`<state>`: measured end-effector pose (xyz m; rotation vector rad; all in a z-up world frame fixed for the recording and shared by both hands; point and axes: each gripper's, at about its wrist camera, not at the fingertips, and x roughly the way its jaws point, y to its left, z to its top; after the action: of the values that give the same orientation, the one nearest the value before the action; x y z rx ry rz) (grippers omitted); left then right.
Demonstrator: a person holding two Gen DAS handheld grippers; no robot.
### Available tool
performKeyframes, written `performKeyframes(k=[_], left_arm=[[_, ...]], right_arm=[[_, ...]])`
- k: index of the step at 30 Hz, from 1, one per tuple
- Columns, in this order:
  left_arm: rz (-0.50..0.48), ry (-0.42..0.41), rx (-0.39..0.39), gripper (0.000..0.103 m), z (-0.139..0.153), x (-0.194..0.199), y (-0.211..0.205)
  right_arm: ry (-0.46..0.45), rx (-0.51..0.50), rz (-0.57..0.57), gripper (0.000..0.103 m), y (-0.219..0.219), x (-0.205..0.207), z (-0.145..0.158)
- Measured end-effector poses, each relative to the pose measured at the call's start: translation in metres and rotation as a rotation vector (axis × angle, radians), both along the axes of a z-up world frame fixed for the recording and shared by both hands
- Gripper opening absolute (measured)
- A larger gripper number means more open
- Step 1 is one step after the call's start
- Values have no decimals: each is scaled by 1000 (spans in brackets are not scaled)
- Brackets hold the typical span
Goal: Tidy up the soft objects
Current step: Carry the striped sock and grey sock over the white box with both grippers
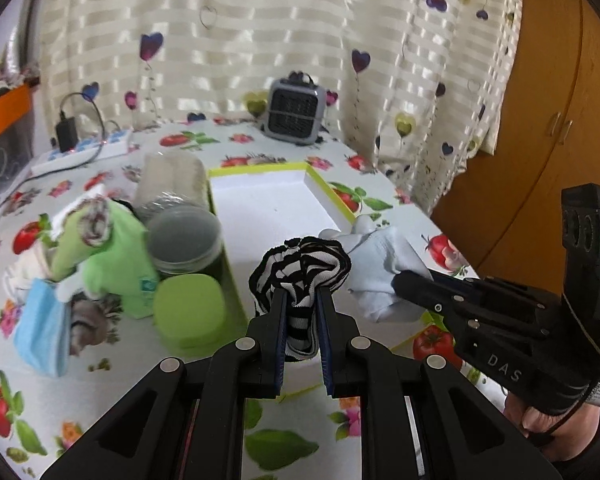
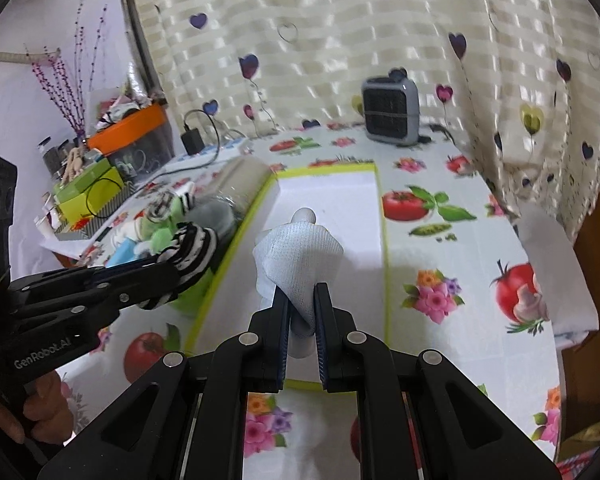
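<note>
Both wrist views look close along their tongs, sharing the tray [image 1: 320, 184].

Blurred pile [image 1: 80, 264] beside jar [image 1: 184, 240], perhaps socks; contents unclear

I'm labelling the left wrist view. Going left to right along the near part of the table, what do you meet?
Blue cloth → green lid → striped black-and-white cloth in the left hand-held gripper → white cloth in the right hand-held gripper.
</note>
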<state>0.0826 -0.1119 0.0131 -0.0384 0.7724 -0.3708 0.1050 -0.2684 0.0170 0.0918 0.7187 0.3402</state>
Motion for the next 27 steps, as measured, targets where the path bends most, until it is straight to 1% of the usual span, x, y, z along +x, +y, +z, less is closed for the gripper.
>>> performKeyframes(k=[4,8,9,13,15,18,21,27], left_arm=[[-14,39,11,14,-14,14,-9],[-21,63,31,14,-25,26,-15],[-22,70,37,15,-27,29,-17],[-34,96,40,19,-34,36,-21],[-39,94,37,20,-33,35,-22],[-43,78,28,25,-28,32,-21],[-43,64,17,28,-22,29,-19],[-35,45,9,29,-13,21,-13]], right_arm=[[41,5,-10,13,-7,9,-12],[81,6,-14,20,-12,18,-23],[86,4,-18,23,-13,19,-24],[87,-10,-21,25,-15,23,-26],[78,-16,-22,26,-15,22,-24],[65,-20,-25,27,-15,21,-21],[47,-21,-30,36,-17,18,-15],[29,-26,-33,36,-14,12,-8]])
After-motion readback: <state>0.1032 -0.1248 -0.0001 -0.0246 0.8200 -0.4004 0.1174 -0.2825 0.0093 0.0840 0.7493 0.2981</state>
